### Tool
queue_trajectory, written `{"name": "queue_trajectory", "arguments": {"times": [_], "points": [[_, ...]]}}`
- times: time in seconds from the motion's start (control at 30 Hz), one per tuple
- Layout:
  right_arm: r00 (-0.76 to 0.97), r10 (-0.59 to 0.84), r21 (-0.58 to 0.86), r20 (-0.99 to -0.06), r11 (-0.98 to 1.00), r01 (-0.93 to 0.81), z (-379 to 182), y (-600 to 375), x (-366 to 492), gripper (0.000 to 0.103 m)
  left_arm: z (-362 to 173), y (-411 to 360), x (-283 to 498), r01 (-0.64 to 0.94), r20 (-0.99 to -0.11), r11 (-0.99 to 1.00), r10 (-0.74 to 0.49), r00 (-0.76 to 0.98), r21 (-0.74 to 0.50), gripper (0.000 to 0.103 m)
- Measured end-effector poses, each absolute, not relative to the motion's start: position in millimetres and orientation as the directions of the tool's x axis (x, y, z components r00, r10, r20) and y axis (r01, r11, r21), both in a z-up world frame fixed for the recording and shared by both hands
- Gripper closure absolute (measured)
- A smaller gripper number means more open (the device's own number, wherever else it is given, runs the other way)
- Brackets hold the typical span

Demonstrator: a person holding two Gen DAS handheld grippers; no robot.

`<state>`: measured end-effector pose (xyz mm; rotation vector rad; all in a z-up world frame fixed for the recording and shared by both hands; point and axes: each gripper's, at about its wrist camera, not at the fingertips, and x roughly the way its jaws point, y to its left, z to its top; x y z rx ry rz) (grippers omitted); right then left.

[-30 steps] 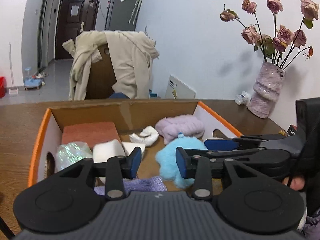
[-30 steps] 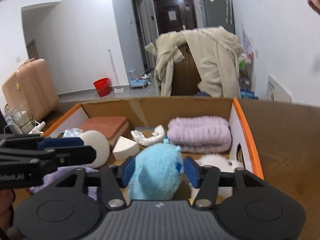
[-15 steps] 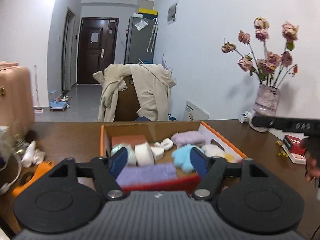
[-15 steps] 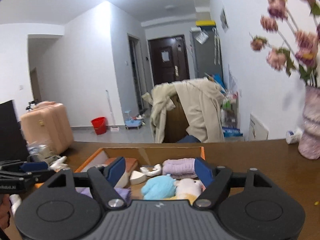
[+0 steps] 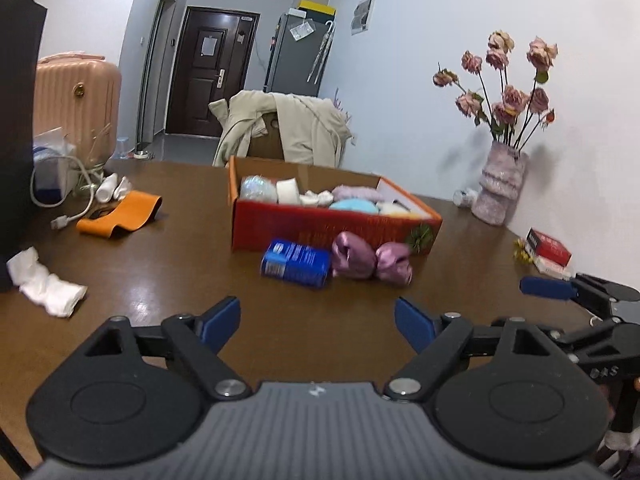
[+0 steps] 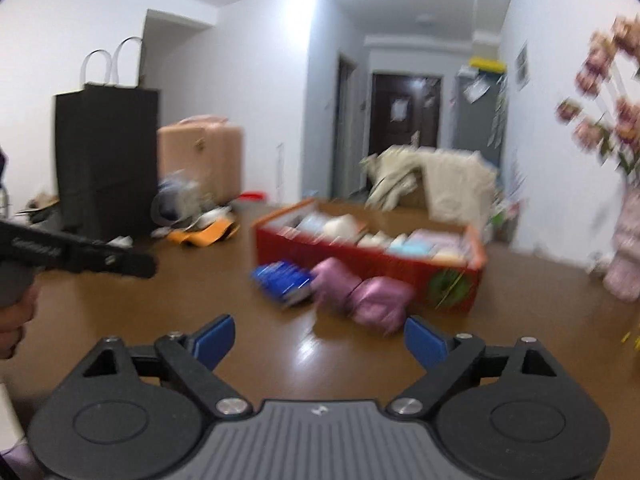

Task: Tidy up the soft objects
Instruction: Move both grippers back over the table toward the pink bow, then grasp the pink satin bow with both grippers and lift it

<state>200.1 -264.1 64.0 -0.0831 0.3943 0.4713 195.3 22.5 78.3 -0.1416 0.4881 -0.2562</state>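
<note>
While both point slightly down over the table, L gripper & R gripper are opening wide, nothing btwn jaws; red box sits ahead.

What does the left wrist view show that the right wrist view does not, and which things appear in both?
Only the left wrist view shows the crumpled white tissue on the brown wooden table, the white cable and the red book near the wall.

Only the right wrist view shows the whole tall black paper bag with its white handles.

Both show the red cardboard box of soft items, the blue packet, the shiny purple pouches and the orange strap.
</note>
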Motion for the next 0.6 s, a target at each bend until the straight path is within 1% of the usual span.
{"name": "queue_trajectory", "arguments": {"times": [0.1, 0.3, 0.43, 0.5, 0.6], "points": [[0.817, 0.418, 0.003, -0.397, 0.891, -0.455, 63, -258, 191, 0.013, 77, 25, 196, 0.192, -0.445, 0.961, -0.263, 0.856, -0.199, 0.017], [0.815, 0.390, 0.047, -0.429, 0.910, -0.412, 66, -260, 200, 0.014, 76, 22, 205, 0.212, -0.445, 0.955, -0.285, 0.849, -0.207, 0.019], [0.807, 0.375, 0.052, -0.456, 0.917, -0.396, 59, -262, 212, 0.014, 67, 21, 218, 0.215, -0.466, 0.951, -0.298, 0.833, -0.224, 0.023], [0.804, 0.366, 0.055, -0.468, 0.920, -0.387, 55, -262, 221, 0.015, 64, 19, 228, 0.217, -0.476, 0.949, -0.304, 0.825, -0.229, 0.027], [0.800, 0.359, 0.055, -0.481, 0.923, -0.381, 52, -262, 239, 0.019, 64, 10, 248, 0.250, -0.478, 0.942, -0.330, 0.814, -0.225, 0.030]]}}
